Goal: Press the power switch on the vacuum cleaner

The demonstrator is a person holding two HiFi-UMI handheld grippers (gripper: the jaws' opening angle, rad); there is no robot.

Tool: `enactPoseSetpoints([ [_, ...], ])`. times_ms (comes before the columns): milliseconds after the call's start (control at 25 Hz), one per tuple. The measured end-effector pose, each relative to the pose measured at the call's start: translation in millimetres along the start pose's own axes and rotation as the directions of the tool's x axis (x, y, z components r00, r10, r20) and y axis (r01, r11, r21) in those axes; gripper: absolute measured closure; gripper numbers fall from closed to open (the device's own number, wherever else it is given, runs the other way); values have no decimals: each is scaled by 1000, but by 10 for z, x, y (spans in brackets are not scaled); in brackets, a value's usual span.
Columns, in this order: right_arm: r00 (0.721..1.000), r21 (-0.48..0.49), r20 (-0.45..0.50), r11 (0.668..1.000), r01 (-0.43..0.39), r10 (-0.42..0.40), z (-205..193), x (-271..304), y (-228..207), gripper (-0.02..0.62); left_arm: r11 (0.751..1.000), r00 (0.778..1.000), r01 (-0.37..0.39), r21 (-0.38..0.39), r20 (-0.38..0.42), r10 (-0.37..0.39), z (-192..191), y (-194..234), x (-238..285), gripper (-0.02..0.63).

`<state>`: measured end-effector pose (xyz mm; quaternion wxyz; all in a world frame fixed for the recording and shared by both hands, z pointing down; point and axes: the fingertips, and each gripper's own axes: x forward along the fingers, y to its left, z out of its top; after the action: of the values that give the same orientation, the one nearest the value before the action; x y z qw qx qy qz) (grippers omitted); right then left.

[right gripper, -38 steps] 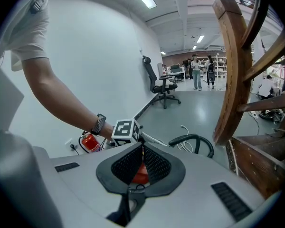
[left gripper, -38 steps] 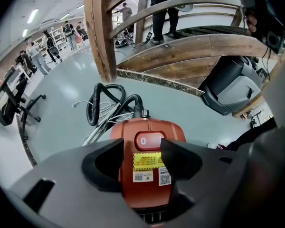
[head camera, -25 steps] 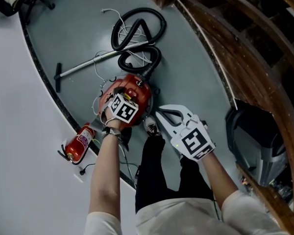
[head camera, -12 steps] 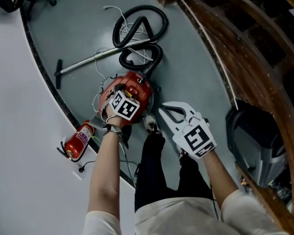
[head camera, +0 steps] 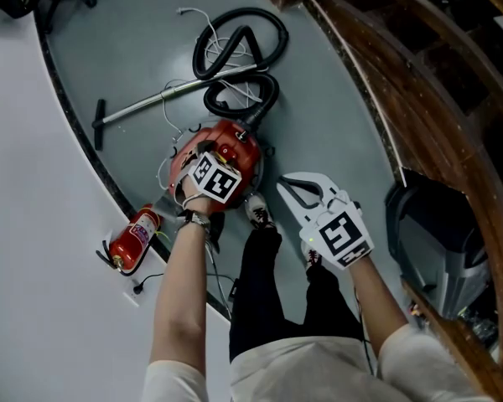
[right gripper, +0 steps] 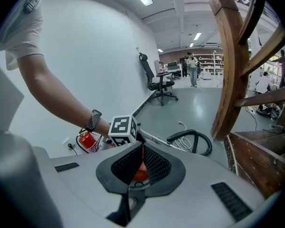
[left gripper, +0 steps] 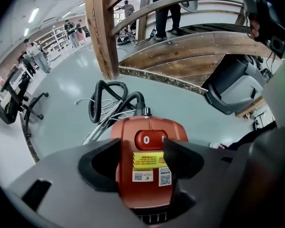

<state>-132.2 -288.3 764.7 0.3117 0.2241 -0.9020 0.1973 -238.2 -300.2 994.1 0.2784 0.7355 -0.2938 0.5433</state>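
Currently the left tongs (left gripper: 141, 152) hover, jaws apart, over the red vacuum cleaner (head camera: 239, 151) on the floor (head camera: 335, 99), one tip just beside its power switch (left gripper: 148, 139). Pressing that tip down likely comes next. The right tongs (right gripper: 142, 164) hang aside, closed and empty.

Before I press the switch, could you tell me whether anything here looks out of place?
The red fire extinguisher lies on its side at the edge of the grey floor, rather than standing. The black hose of the vacuum cleaner sprawls in loose loops beyond it. I see nothing spilled or broken.
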Motion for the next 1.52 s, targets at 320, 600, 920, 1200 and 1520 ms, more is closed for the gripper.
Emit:
enactPoseSetpoints([
  [320, 1000, 5, -8, 1000, 18, -18, -22, -14, -43, 565, 1000, 1000, -30, 9, -1, 30, -1, 11, 16, 313],
  [600, 1000, 13, -5, 999, 30, -30, 0, -31, -67, 565, 1000, 1000, -18, -5, -11, 18, -16, -1, -8, 314],
  [920, 999, -23, -1, 999, 43, -43, 97, -178, -134, 565, 998, 996, -67, 22, 62, 66, 83, -3, -326, 394],
  [1200, 998, -62, 10, 996, 60, -59, 254, -371, -232, 565, 994, 990, -101, 36, 102, 97, 191, -23, -670, 470],
  [1520, 998, -173, 4, 983, 62, -62, 455, -644, -193, 565, 985, 978, -161, 66, 147, 150, 322, -132, -1214, 604],
])
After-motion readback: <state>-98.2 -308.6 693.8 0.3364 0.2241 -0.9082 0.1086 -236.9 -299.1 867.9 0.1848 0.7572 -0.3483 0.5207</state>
